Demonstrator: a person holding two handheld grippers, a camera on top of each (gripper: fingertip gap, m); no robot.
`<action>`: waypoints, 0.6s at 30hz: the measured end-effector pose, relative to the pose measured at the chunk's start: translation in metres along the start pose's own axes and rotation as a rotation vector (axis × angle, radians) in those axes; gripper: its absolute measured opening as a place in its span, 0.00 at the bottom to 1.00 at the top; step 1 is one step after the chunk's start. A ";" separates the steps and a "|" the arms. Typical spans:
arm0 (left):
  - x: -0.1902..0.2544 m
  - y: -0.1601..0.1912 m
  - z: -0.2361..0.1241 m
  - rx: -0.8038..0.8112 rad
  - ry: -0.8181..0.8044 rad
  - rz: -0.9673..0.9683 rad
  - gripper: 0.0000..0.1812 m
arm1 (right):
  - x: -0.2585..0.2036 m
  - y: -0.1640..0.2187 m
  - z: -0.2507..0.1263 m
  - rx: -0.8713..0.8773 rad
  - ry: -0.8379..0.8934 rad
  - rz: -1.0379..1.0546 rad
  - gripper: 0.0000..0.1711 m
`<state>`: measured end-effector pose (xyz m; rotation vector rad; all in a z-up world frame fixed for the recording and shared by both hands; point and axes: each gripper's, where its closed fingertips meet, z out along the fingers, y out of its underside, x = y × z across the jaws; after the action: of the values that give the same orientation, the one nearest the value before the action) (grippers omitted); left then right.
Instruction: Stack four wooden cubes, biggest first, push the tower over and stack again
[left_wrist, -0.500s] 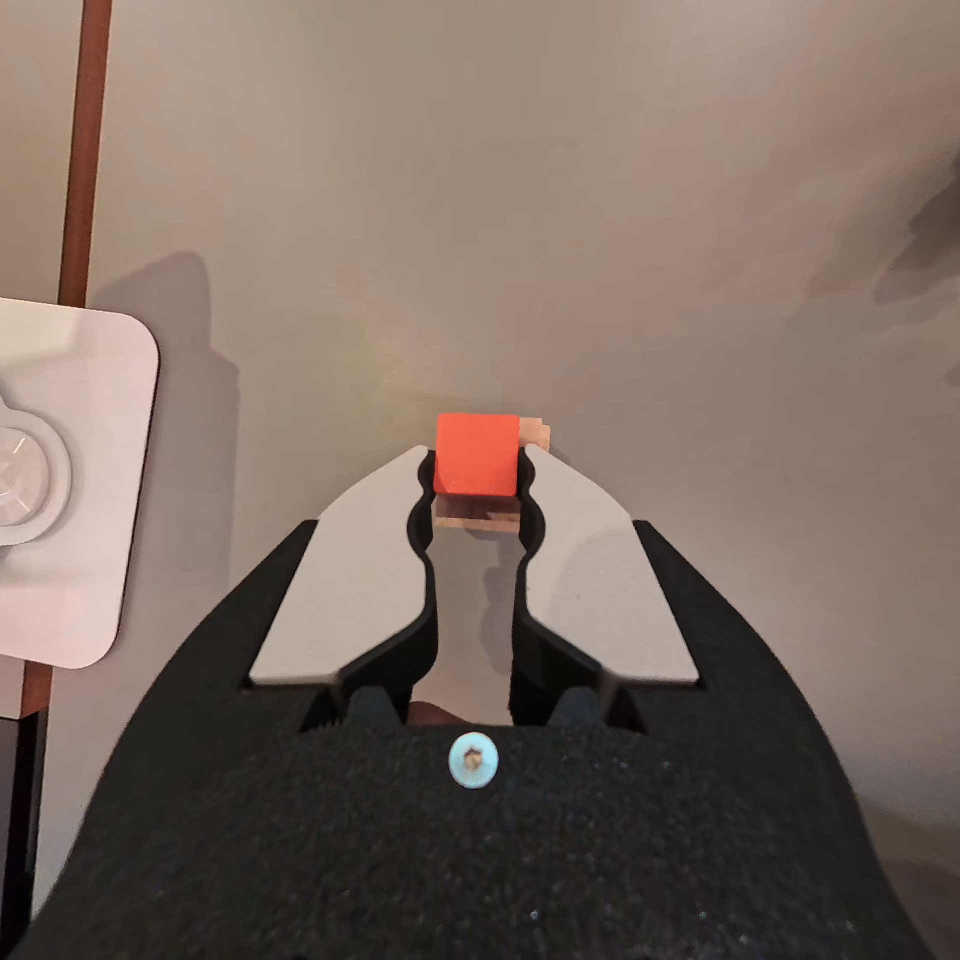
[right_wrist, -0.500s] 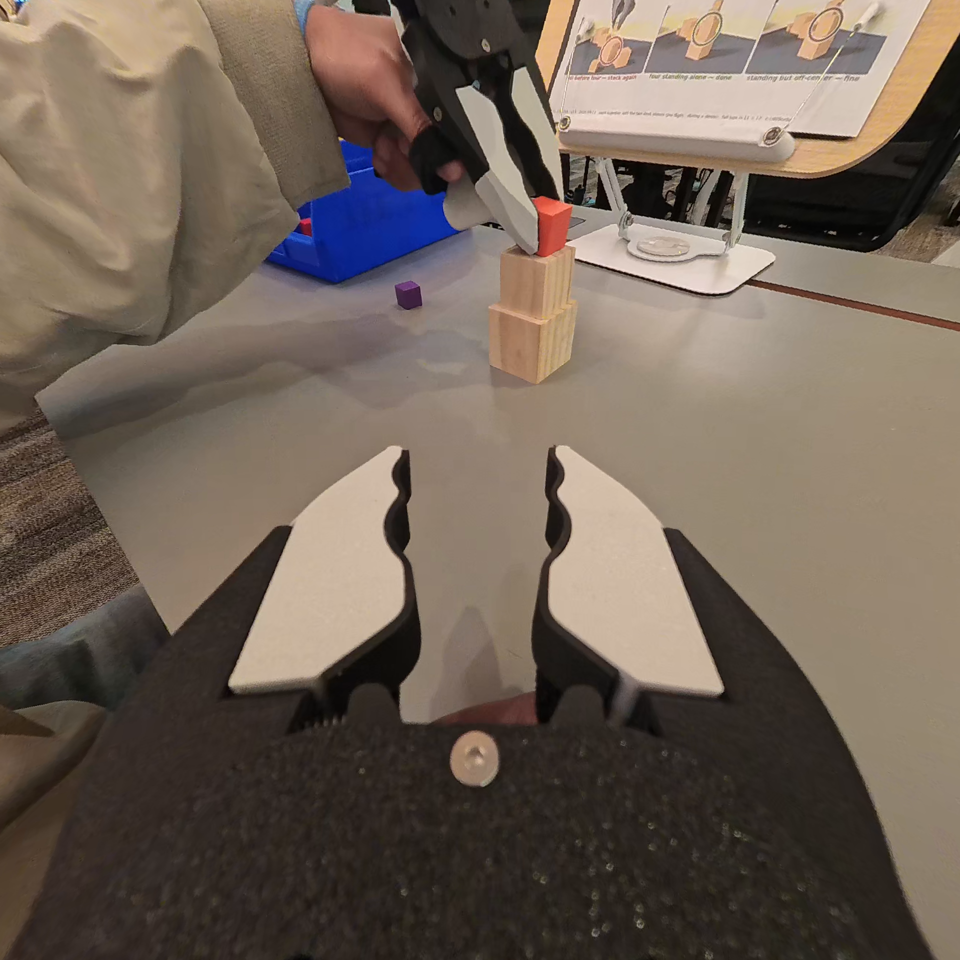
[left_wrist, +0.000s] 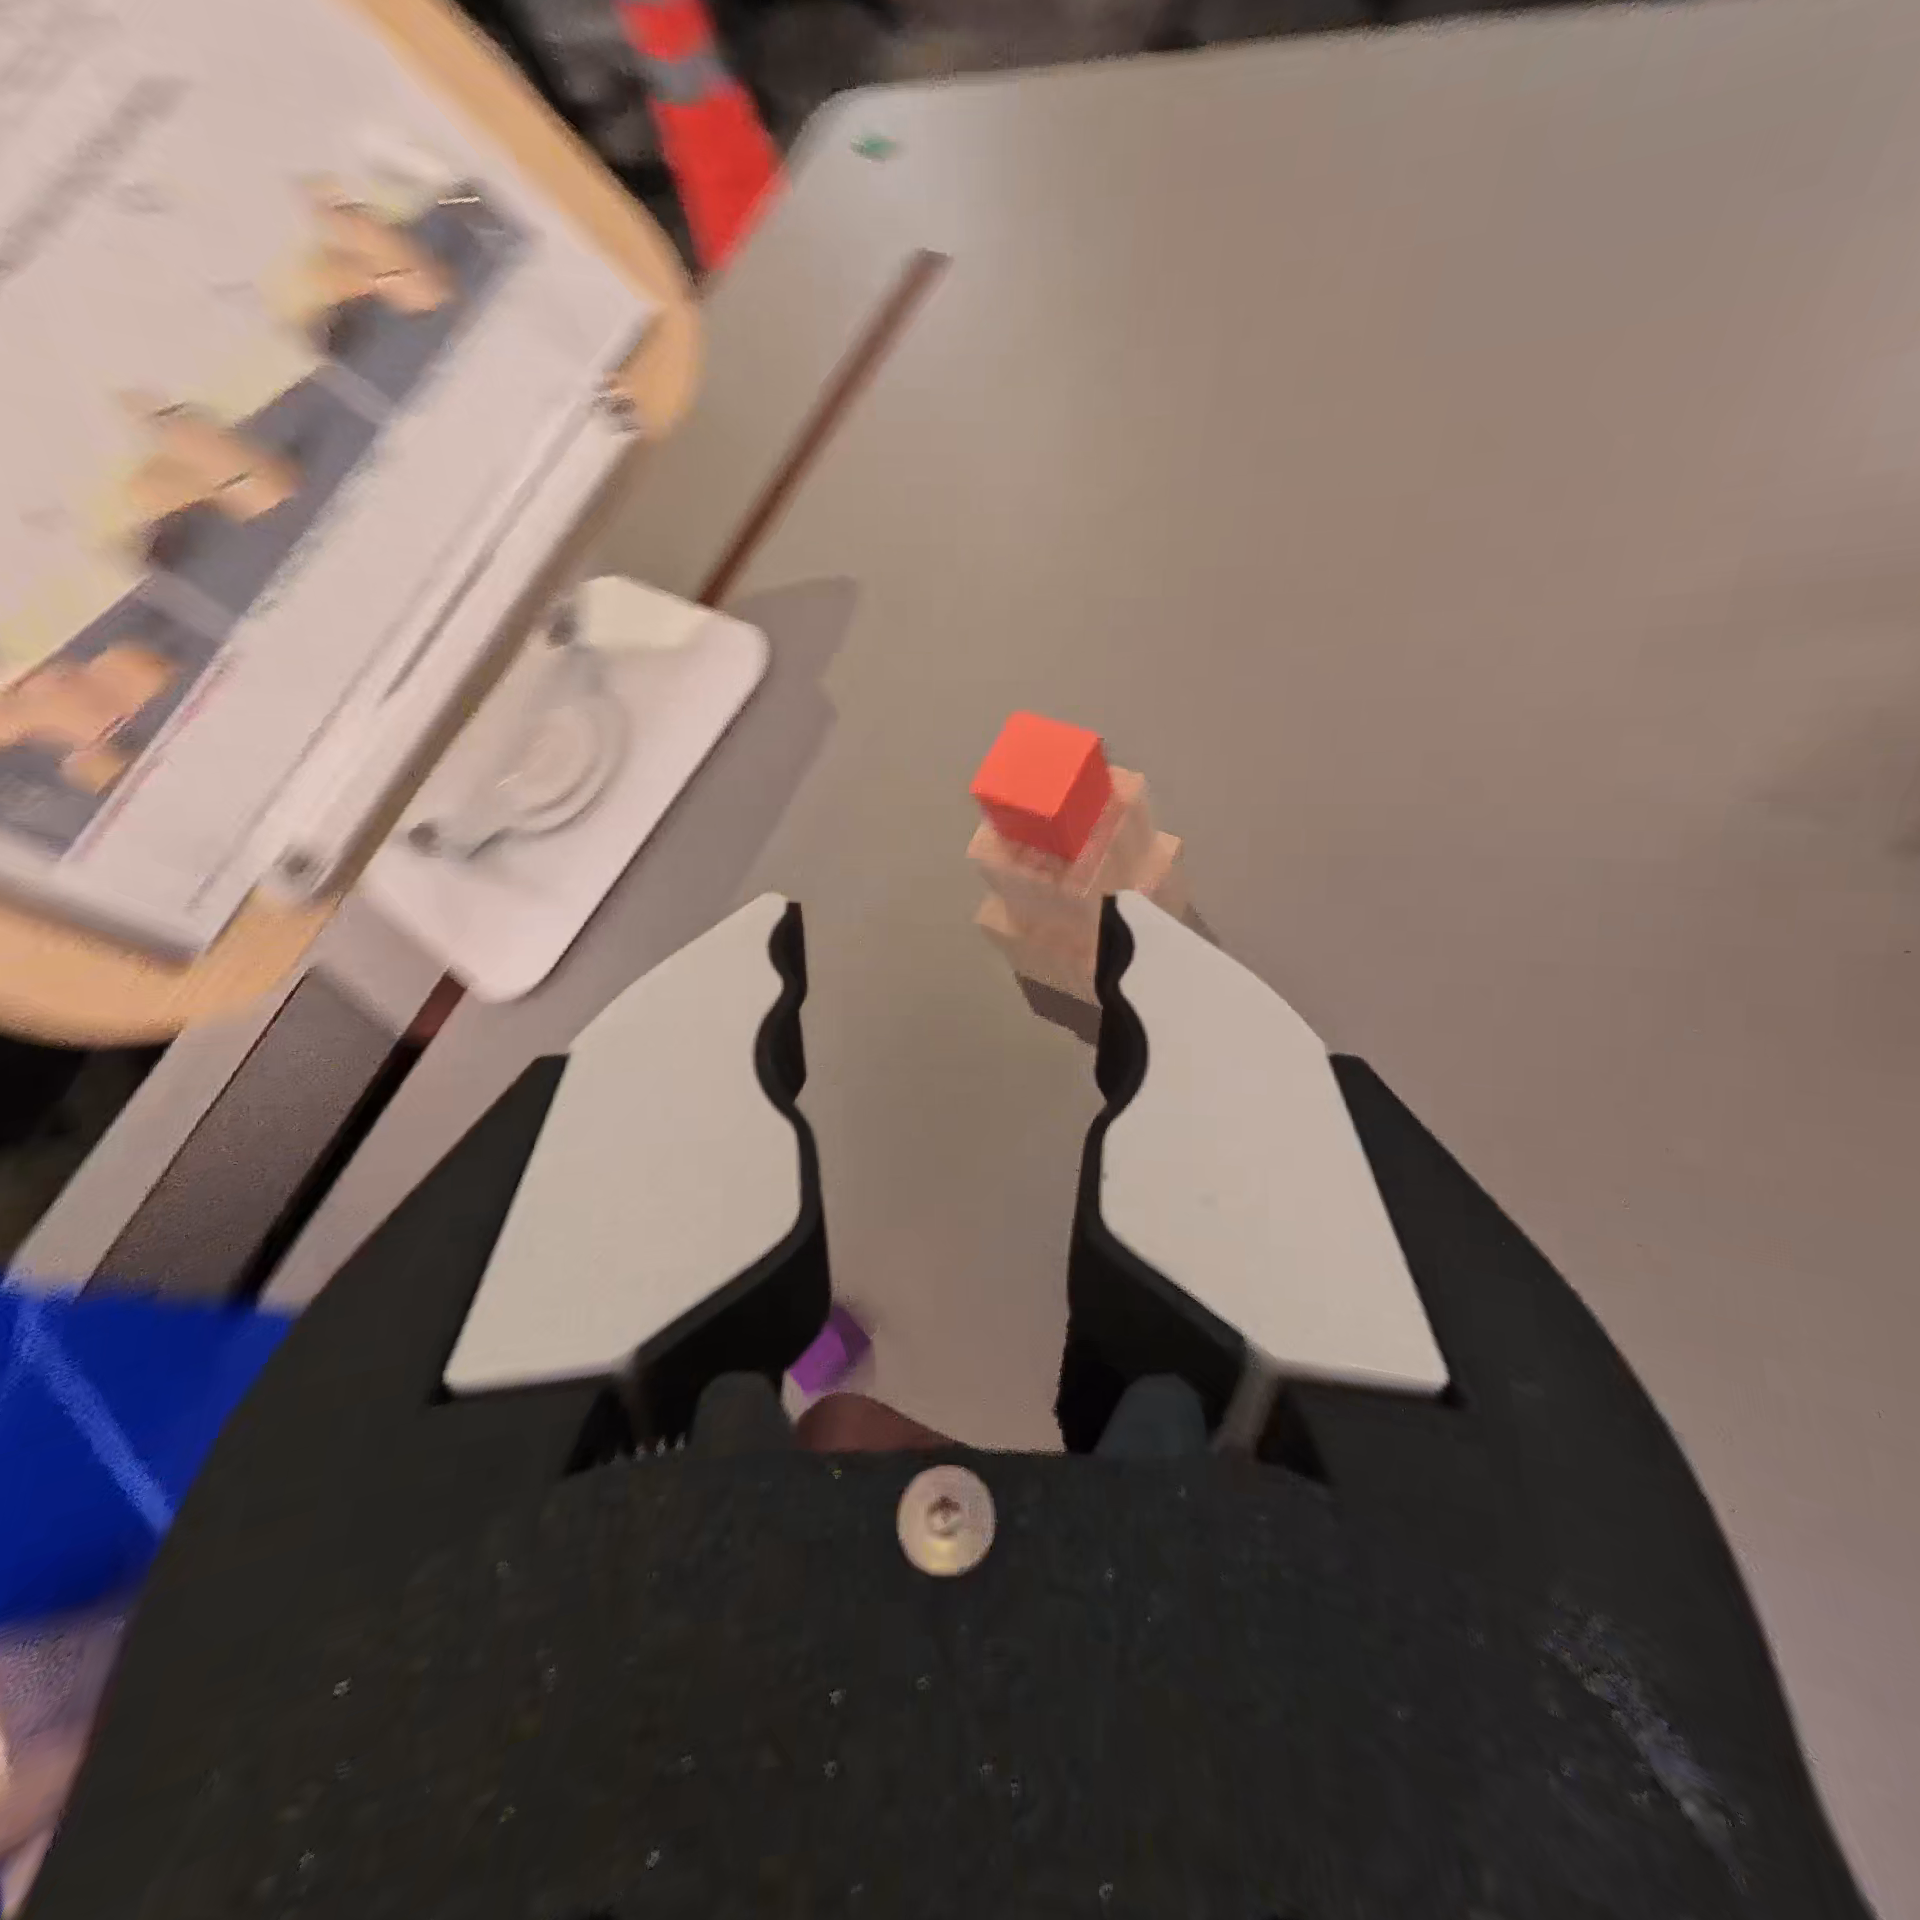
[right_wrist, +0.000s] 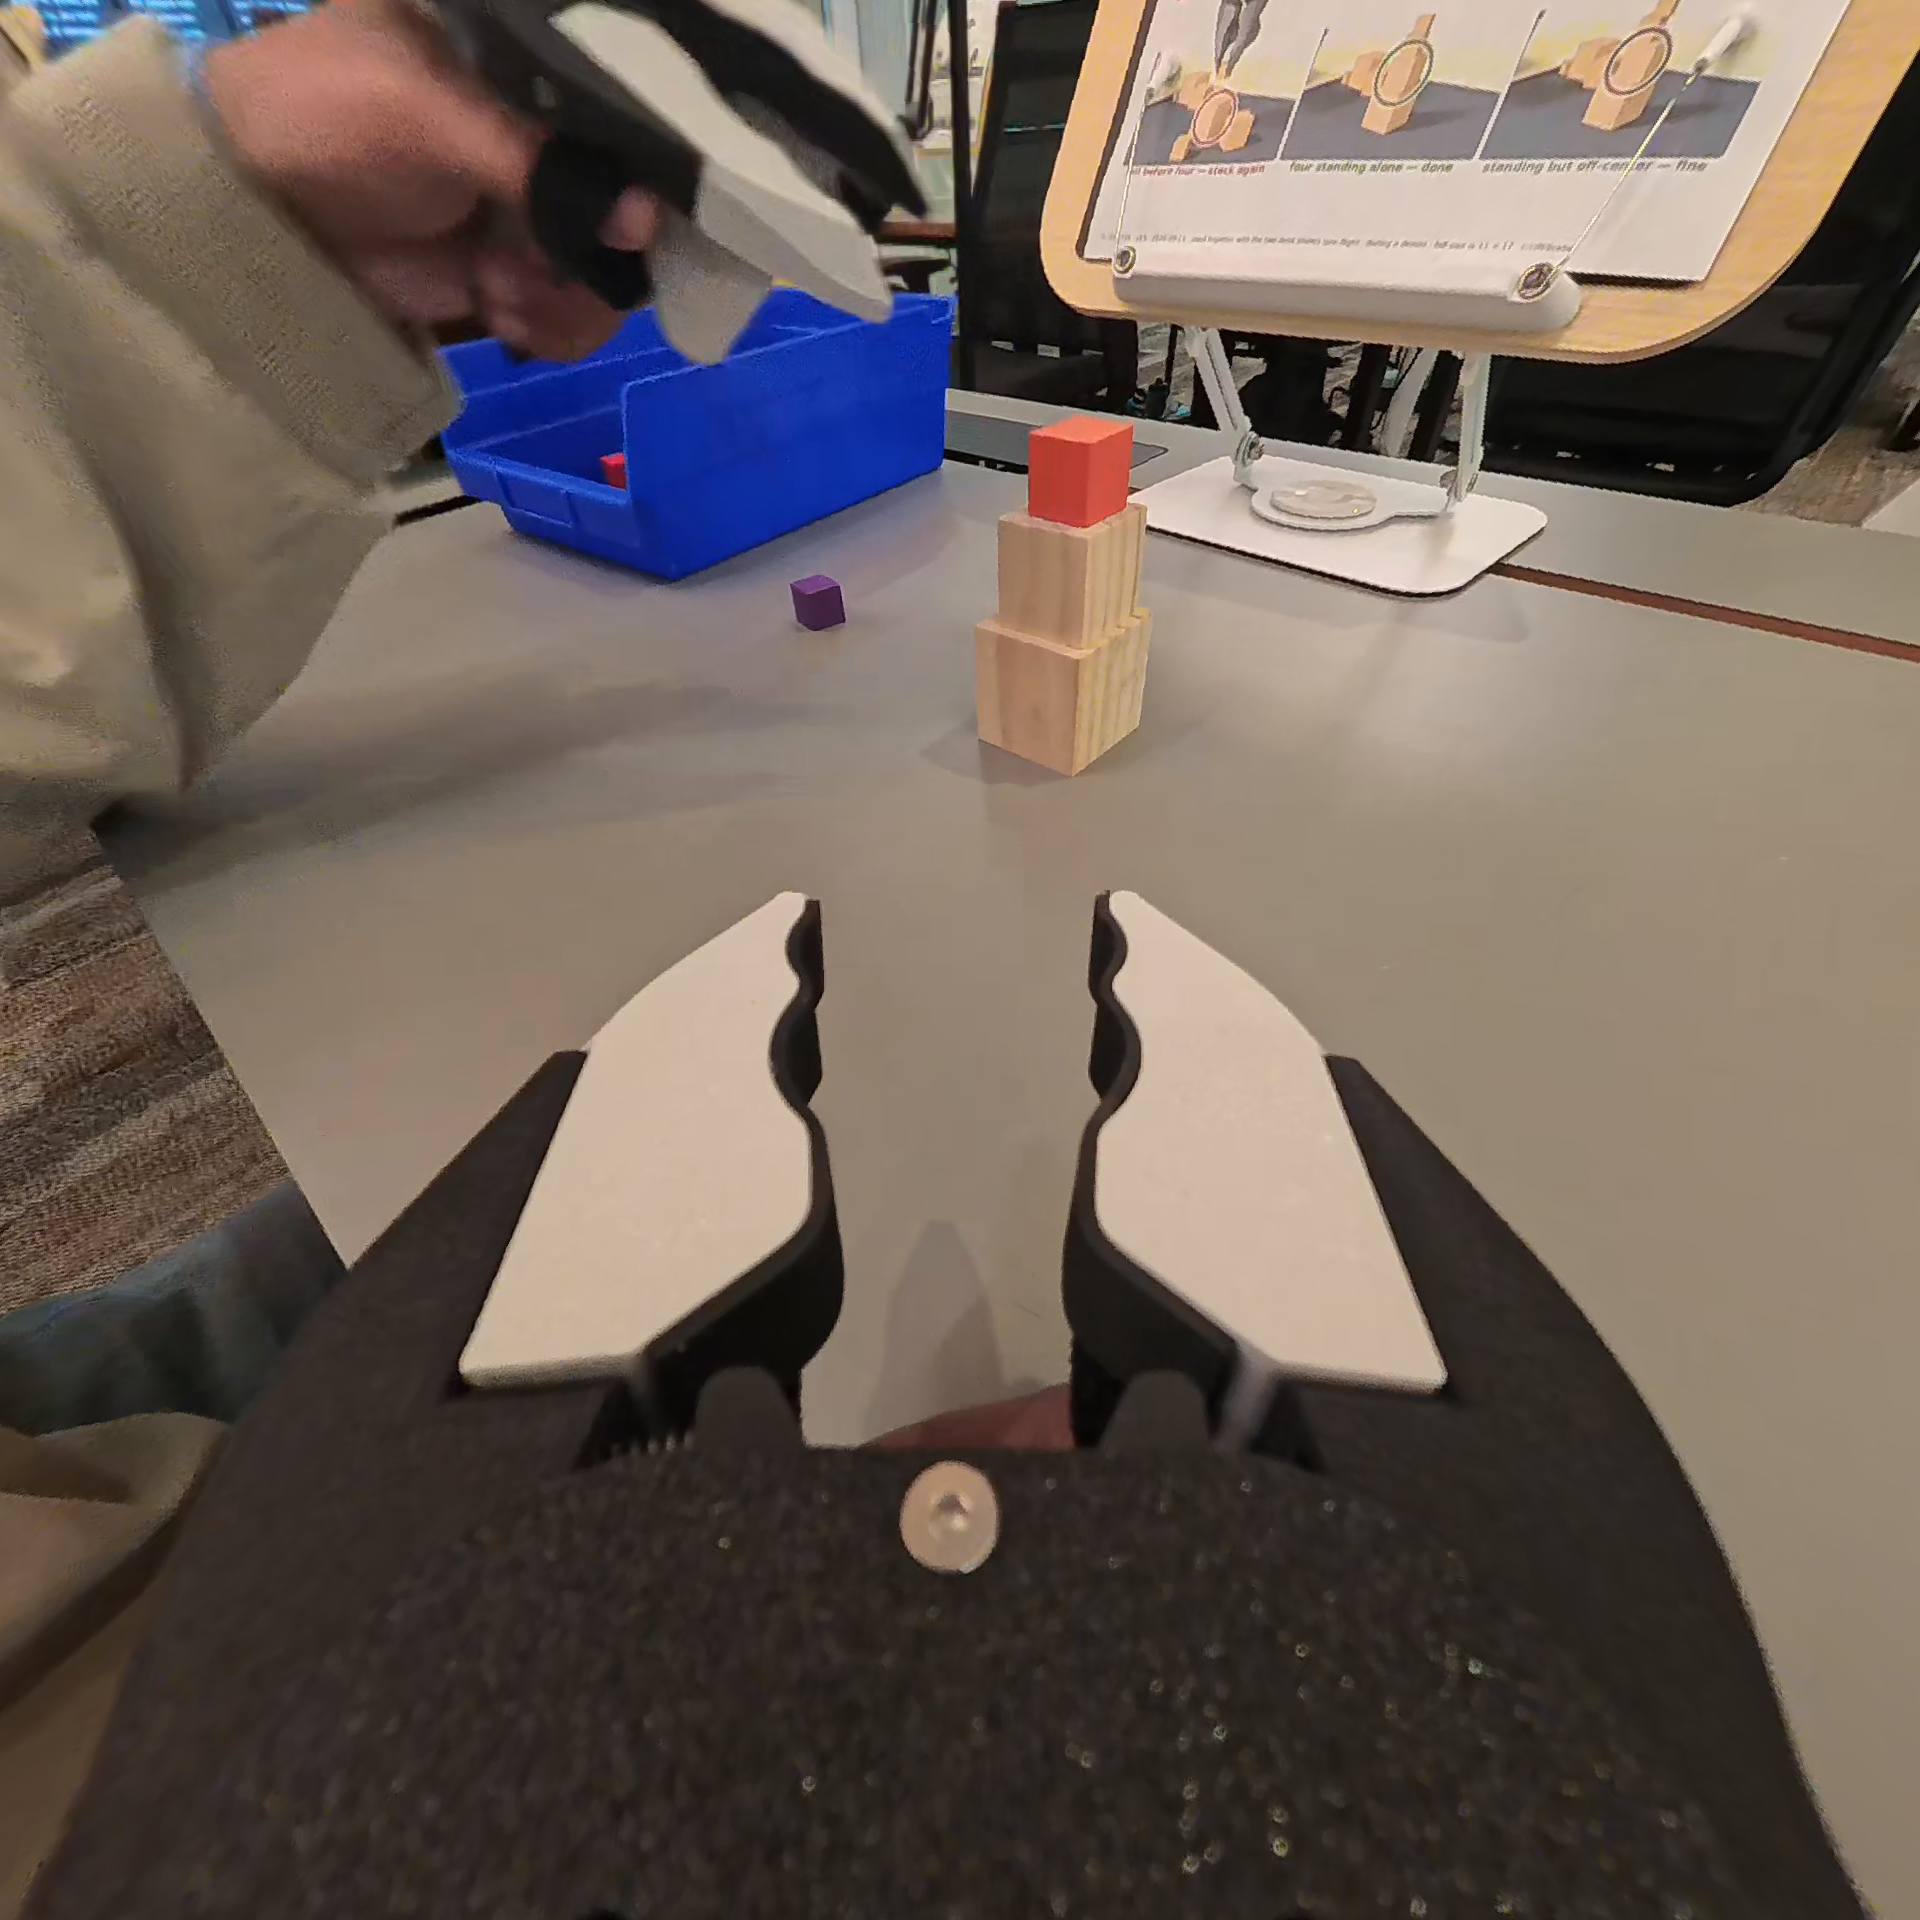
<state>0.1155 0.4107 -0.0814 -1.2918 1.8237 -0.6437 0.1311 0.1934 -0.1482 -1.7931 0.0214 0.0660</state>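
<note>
Released since the earlier frame: red cube now sits third on the two wooden cubes. Left gripper lifted away, jaws parted, empty. Right gripper parted, idle. Purple cube, on the table beside the tower, judged next to be fetched.

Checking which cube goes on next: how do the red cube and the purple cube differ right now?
The red cube sits on top of the two stacked wooden cubes; the purple cube lies alone on the table, to the tower's left in the right wrist view. The red cube looks clearly larger than the purple one. Both are painted, upright, and free of any gripper.
</note>
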 end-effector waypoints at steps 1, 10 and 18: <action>-0.002 0.007 -0.014 0.029 -0.096 -0.069 0.29 | 0.001 0.000 0.001 -0.001 0.002 0.006 0.29; 0.069 0.106 -0.086 0.101 -0.596 -0.526 0.29 | 0.026 0.007 0.007 -0.072 0.147 0.066 0.29; 0.101 0.118 -0.091 0.095 -0.599 -0.589 0.29 | 0.025 0.006 0.010 -0.088 0.161 0.056 0.29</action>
<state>-0.0397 0.3541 -0.1533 -1.7395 0.9197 -0.5509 0.1551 0.2018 -0.1579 -1.8817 0.1862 -0.0377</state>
